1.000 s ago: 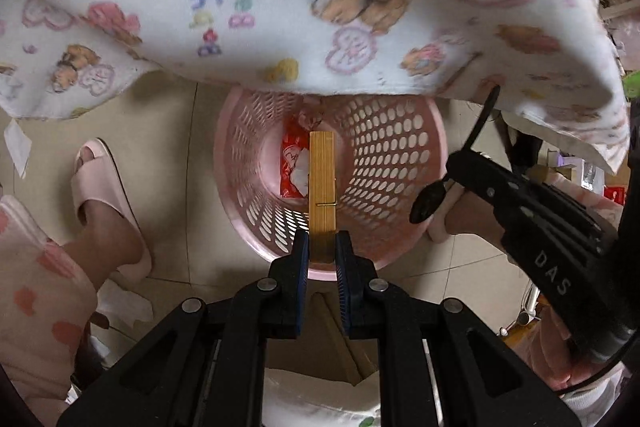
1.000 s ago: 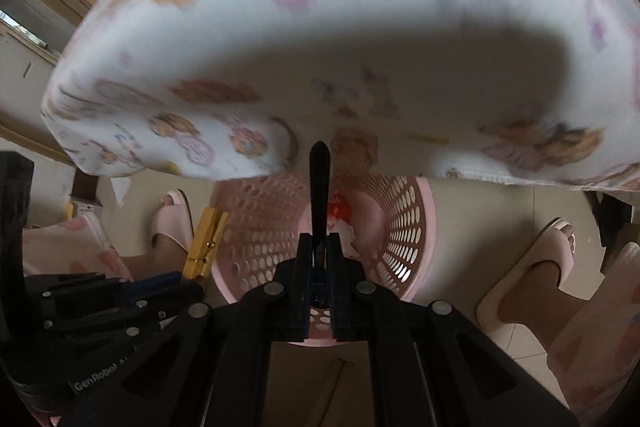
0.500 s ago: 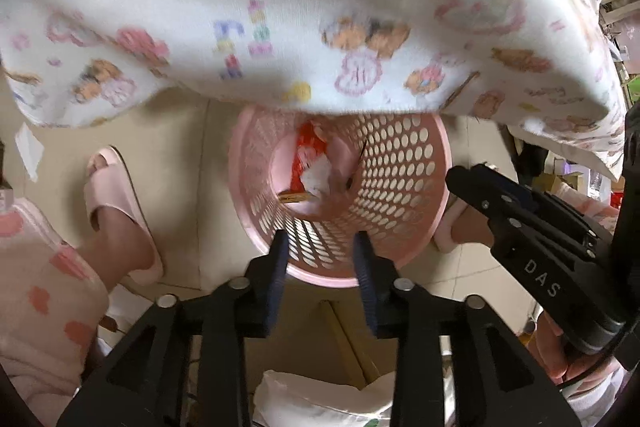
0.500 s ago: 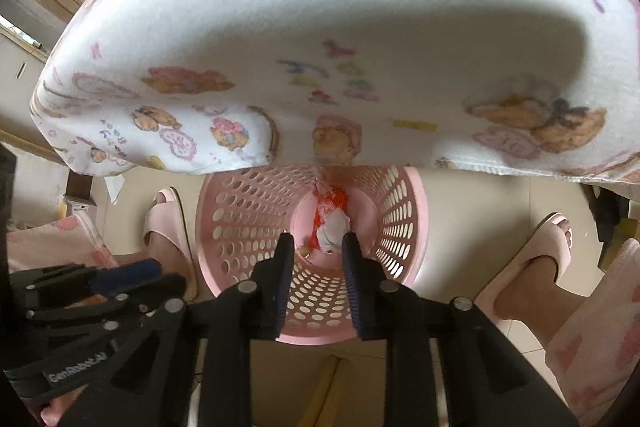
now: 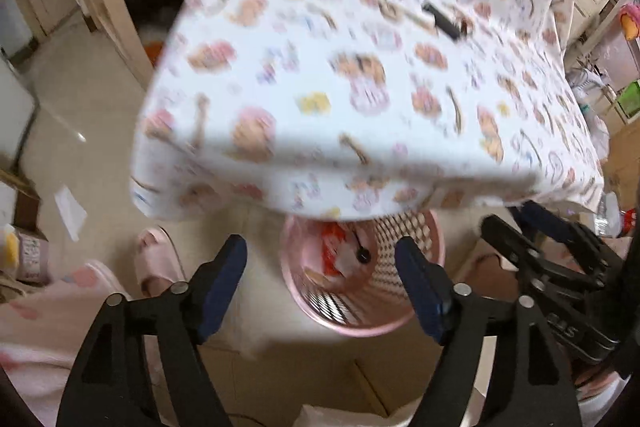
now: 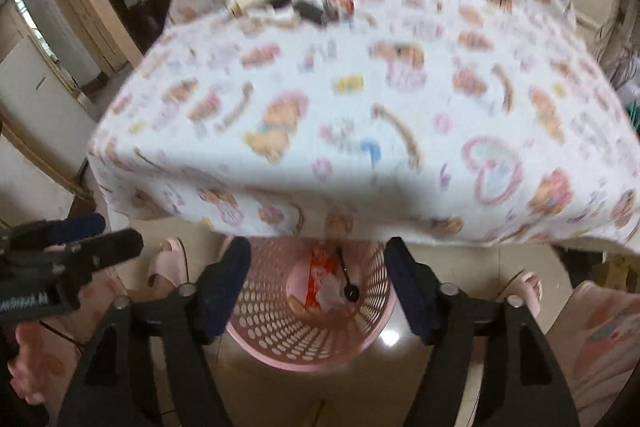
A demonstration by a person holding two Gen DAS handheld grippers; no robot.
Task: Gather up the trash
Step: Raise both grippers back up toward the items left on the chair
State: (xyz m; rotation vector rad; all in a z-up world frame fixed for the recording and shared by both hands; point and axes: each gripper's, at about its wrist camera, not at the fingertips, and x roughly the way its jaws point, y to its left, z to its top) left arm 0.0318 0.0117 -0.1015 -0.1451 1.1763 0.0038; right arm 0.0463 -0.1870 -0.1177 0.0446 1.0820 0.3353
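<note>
A pink perforated basket (image 5: 416, 291) (image 6: 280, 331) stands on the floor under the table's edge. In it lie a red wrapper (image 5: 330, 253) (image 6: 320, 277), a black spoon (image 5: 362, 255) (image 6: 349, 285) and a wooden clothespin (image 5: 316, 275). My left gripper (image 5: 320, 279) is open and empty above the basket. My right gripper (image 6: 316, 287) is open and empty above it too. On the cartoon-print tablecloth (image 5: 360, 87) (image 6: 360, 107), at the far side, lie several small items (image 5: 400, 3) (image 6: 288, 3), blurred.
The person's feet in pink slippers (image 5: 154, 259) (image 6: 520, 291) stand on either side of the basket. Scrap paper (image 5: 70, 207) lies on the tiled floor at left. Boxes (image 5: 24, 247) are at far left, shelves and clutter at right.
Both grippers opened and dropped their items, the clothespin and the black spoon, into the basket. Both have since risen and tilted up, so the table top shows.
</note>
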